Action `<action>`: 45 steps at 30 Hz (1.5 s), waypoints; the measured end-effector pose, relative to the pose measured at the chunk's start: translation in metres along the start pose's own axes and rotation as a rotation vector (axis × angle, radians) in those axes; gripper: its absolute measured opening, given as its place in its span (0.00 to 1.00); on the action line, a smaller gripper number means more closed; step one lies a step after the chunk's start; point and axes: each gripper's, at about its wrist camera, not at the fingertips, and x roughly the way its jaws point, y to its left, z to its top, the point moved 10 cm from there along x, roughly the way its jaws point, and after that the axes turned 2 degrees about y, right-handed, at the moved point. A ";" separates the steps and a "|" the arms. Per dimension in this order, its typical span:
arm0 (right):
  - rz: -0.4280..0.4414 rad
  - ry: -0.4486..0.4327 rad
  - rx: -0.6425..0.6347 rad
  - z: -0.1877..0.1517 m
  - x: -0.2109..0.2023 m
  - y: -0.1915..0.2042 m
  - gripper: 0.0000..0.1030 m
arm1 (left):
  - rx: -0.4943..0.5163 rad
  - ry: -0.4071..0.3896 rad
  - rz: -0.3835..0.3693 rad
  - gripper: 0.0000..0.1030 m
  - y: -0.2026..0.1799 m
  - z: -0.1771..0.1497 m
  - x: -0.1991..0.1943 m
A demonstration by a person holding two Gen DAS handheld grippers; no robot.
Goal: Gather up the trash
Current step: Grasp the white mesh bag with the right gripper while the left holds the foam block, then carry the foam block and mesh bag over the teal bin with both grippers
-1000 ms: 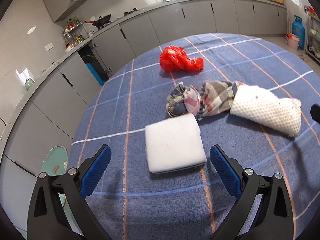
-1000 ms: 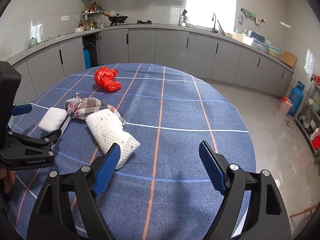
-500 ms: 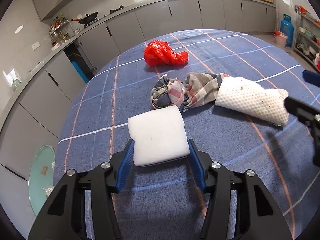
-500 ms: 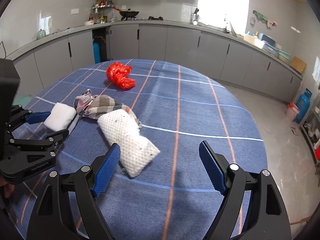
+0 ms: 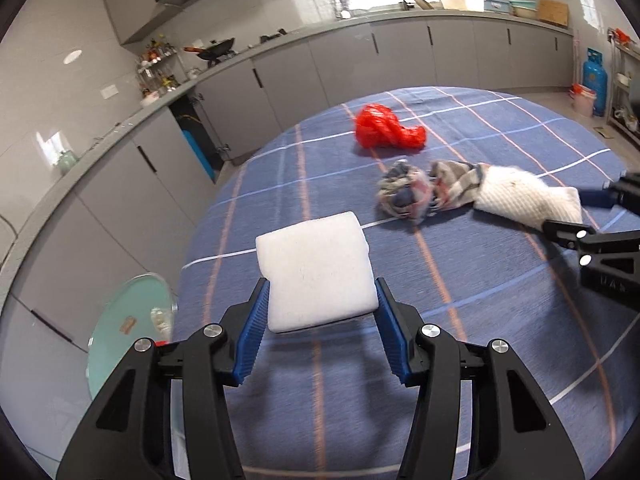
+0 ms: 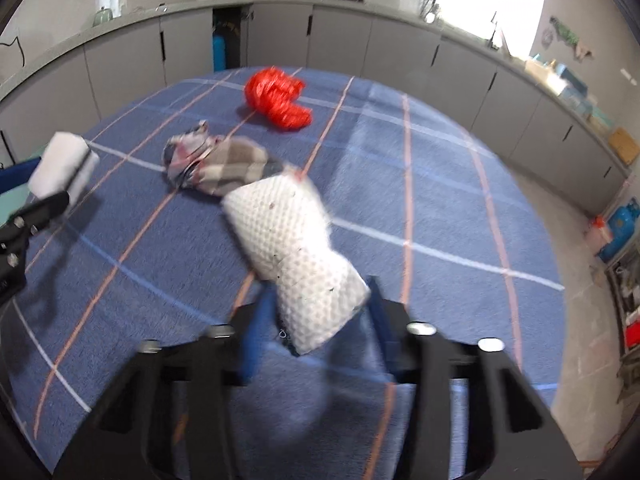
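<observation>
Centrally in the left wrist view, the left gripper [image 5: 320, 316] clamps the white foam pad [image 5: 316, 268]; red bag [image 5: 386, 132] sits upper centre.

Low in the right wrist view, the right gripper [image 6: 316, 320] is closing, jaws narrow, around the white mesh roll [image 6: 296, 248] on the blue tablecloth [image 6: 440, 208].

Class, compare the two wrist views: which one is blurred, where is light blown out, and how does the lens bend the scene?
Right wrist view: motion-smeared, worst on the right gripper and white mesh foam; window blown out. Left wrist view: sharp near the left gripper and white foam pad, softer on the plaid cloth. Both: fisheye curves the counter.
</observation>
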 end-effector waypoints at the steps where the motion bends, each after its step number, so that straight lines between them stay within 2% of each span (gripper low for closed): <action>1: 0.011 -0.001 -0.005 -0.001 -0.001 0.004 0.22 | -0.009 -0.001 0.002 0.50 0.005 -0.002 -0.002; 5: -0.002 -0.022 -0.006 -0.005 -0.011 0.010 0.17 | -0.032 -0.013 0.017 0.50 0.021 -0.008 -0.011; 9: -0.001 -0.041 0.003 -0.012 -0.025 0.017 0.17 | -0.041 -0.034 0.063 0.50 0.038 -0.014 -0.022; 16: 0.006 -0.084 0.000 -0.014 -0.052 0.042 0.17 | -0.081 -0.048 0.091 0.50 0.066 -0.025 -0.038; 29: 0.014 -0.191 -0.058 0.023 -0.086 0.100 0.17 | -0.144 -0.072 0.157 0.50 0.118 -0.044 -0.065; 45: 0.081 -0.237 -0.132 0.053 -0.094 0.161 0.17 | -0.203 -0.061 0.251 0.50 0.173 -0.061 -0.075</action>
